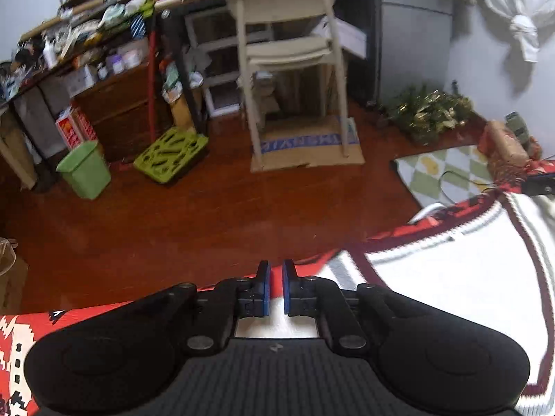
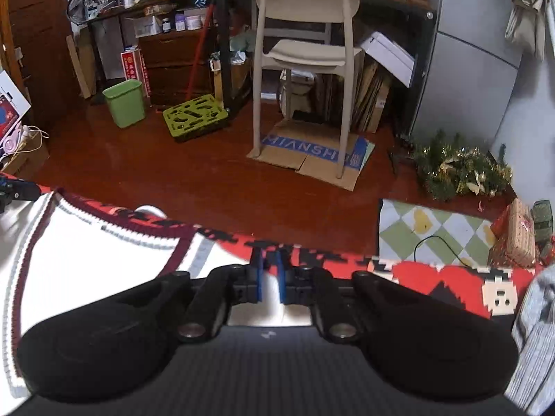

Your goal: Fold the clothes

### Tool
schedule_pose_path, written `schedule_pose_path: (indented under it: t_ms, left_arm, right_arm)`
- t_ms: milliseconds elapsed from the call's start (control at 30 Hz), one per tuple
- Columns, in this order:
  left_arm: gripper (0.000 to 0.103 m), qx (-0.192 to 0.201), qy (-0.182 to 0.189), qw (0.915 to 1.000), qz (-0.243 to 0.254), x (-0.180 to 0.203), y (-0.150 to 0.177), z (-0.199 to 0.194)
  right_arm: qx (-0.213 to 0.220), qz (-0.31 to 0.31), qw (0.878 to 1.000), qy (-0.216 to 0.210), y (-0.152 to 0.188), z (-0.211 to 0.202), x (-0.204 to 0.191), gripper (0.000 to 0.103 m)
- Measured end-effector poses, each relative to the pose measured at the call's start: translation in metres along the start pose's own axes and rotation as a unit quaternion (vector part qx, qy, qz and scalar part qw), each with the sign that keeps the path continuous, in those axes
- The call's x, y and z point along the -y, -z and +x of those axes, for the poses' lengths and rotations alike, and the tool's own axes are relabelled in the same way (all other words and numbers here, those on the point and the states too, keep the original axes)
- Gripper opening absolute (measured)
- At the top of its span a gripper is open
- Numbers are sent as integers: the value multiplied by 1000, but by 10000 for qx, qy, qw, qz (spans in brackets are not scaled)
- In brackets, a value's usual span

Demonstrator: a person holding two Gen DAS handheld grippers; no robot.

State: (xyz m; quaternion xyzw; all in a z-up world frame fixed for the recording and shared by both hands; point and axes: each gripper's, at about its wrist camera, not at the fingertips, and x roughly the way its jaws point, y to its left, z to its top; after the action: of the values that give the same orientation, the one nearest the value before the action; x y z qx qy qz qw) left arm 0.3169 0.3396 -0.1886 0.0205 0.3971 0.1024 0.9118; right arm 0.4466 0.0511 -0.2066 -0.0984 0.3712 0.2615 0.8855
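Observation:
A white knitted garment (image 1: pixel 451 277) with maroon and grey trim lies spread on a red patterned blanket (image 1: pixel 20 329). My left gripper (image 1: pixel 276 267) hovers at the garment's left edge, near the blanket's rim. Its blue pads stand a narrow gap apart with nothing between them. In the right wrist view the same garment (image 2: pixel 86 253) fills the left side on the blanket (image 2: pixel 433 277). My right gripper (image 2: pixel 269 254) is over the garment's right edge, jaws slightly apart and empty.
A grey striped cloth (image 2: pixel 534 329) lies at the blanket's right. Beyond the blanket is red-brown floor with a beige chair (image 2: pixel 305 52) on flattened cardboard (image 2: pixel 312 159), a green bin (image 2: pixel 125 107), a green crate (image 2: pixel 194 118), a checkered mat (image 2: pixel 433 235) and a tinsel wreath (image 2: pixel 461 170).

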Motion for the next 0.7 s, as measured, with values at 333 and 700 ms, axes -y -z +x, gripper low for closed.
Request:
schedule_pose_path:
  t_ms: [333, 700]
  left_arm:
    - [8, 177, 341, 9981, -488, -18, 7, -59]
    - [8, -13, 876, 9954, -396, -7, 111, -146]
  right_arm:
    - [22, 231, 9997, -77, -5, -51, 12, 12]
    - [-139, -34, 9986, -519, 103, -160, 1, 12]
